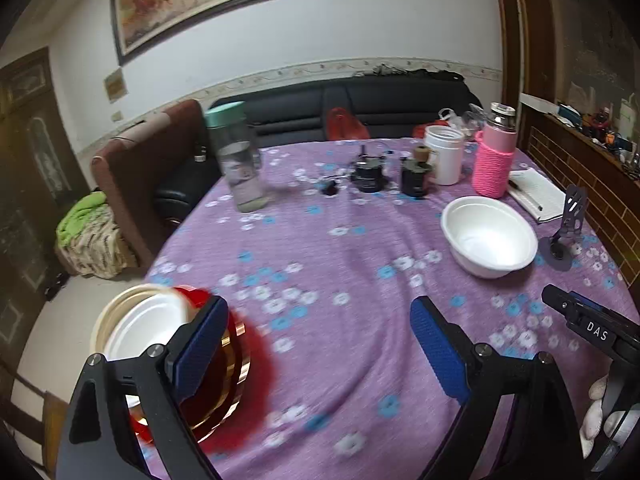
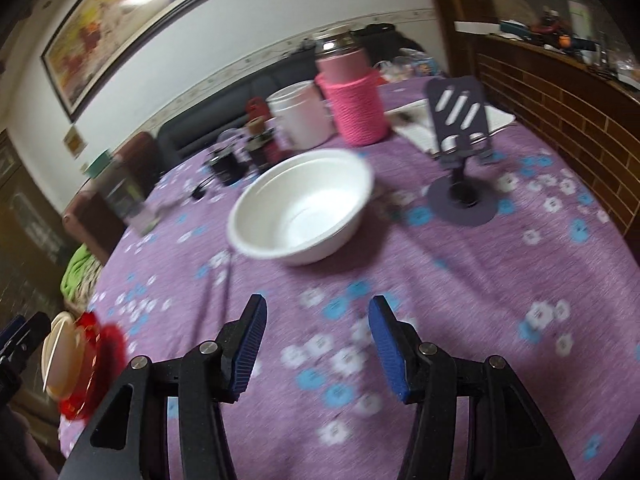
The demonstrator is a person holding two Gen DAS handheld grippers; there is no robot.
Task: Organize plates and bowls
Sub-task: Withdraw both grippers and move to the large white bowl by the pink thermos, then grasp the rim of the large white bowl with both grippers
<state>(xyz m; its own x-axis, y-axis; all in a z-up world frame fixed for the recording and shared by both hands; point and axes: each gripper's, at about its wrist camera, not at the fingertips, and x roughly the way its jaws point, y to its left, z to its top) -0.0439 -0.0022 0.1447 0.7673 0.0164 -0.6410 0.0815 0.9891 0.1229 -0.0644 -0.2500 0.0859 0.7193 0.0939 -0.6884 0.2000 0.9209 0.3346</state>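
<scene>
A white bowl (image 1: 490, 236) (image 2: 300, 204) stands empty on the purple flowered tablecloth (image 1: 340, 248), ahead of both grippers and apart from them. At the table's left edge sits a stack (image 1: 152, 328) (image 2: 76, 364): a red plate with a gold rim, a cream plate and a white dish on top. My left gripper (image 1: 316, 312) is wide open with only cloth between its pads; its left finger (image 1: 200, 344) overlaps the red plate in the picture. My right gripper (image 2: 318, 312) (image 1: 576, 316) is open over bare cloth, short of the bowl.
At the back stand a clear jar with a teal lid (image 1: 236, 160), a white mug (image 1: 444, 152), a pink-sleeved flask (image 1: 494, 160) and small dark pots (image 1: 368, 176). A phone stand (image 2: 460, 152) and a notebook (image 1: 536, 192) lie right of the bowl. A brown chair (image 1: 132, 176) stands past the left edge.
</scene>
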